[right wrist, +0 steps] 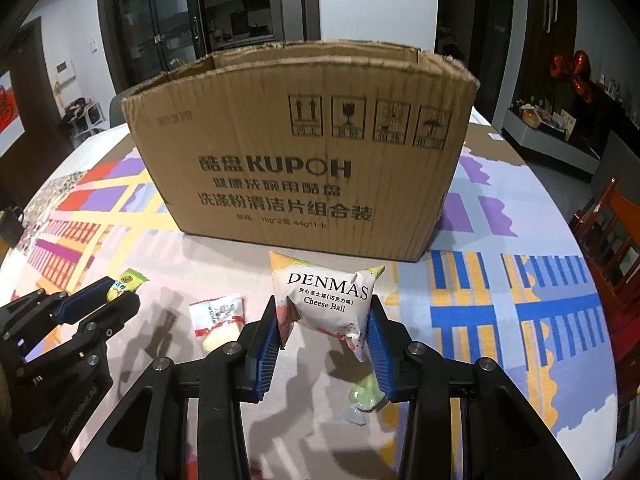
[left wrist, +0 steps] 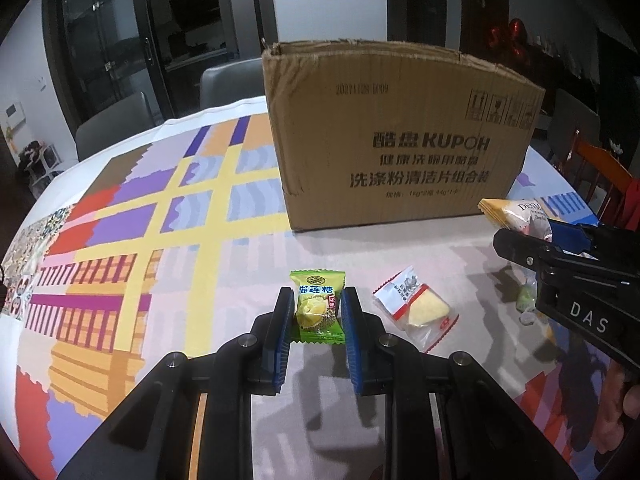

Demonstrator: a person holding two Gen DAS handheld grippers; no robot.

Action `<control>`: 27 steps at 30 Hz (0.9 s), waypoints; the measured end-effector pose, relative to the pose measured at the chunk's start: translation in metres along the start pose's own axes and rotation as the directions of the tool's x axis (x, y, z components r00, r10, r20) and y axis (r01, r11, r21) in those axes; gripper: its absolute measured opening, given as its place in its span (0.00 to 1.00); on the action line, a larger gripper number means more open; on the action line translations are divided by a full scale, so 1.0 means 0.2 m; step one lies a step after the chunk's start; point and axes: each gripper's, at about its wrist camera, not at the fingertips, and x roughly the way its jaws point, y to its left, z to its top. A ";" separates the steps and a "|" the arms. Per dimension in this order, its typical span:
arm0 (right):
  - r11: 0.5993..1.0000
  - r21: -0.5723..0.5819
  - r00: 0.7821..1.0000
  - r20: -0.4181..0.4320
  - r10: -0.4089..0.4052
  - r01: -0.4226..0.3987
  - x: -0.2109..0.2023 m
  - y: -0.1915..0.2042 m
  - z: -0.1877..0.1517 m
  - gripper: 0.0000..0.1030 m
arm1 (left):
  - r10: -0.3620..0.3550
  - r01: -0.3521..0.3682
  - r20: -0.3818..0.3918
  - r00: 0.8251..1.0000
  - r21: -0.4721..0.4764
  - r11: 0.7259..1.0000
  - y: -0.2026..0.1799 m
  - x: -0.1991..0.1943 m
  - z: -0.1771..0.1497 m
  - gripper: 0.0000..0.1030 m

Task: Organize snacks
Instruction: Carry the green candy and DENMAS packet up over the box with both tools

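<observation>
My left gripper (left wrist: 316,294) is shut on a green durian candy (left wrist: 318,308), held just above the patterned tablecloth (left wrist: 160,220). In the right wrist view the left gripper (right wrist: 120,294) shows at the left with the candy (right wrist: 128,278) poking out. My right gripper (right wrist: 324,308) is shut on a white DENMAS Cheese Ball bag (right wrist: 328,292), whose sides are pinched by the blue pads; it hangs above the cloth. The right gripper (left wrist: 528,240) and the bag (left wrist: 508,210) also appear at the right edge. An open-topped cardboard box (right wrist: 300,152) stands just beyond both.
A red-and-white wrapped snack (left wrist: 412,308) lies between the grippers. A small green candy in clear wrap (right wrist: 362,396) lies under the right gripper. A grey chair (left wrist: 228,80) stands behind the table, an orange wooden chair (right wrist: 612,240) to the right.
</observation>
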 end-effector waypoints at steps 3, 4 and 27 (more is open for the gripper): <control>1.000 0.001 1.000 0.013 0.002 -0.002 -0.03 0.00 0.01 0.40 | 0.005 -0.005 0.008 1.000 -0.005 1.000 0.00 -0.03 0.02 0.24; 1.000 0.000 1.000 0.017 0.003 -0.003 -0.05 0.00 0.01 0.40 | 0.007 -0.007 0.010 1.000 -0.009 1.000 0.00 -0.04 0.02 0.24; 1.000 0.007 0.993 0.120 0.001 -0.002 -0.28 -0.05 0.17 0.40 | 0.028 -0.026 0.064 0.998 -0.039 0.999 0.00 -0.21 0.21 0.24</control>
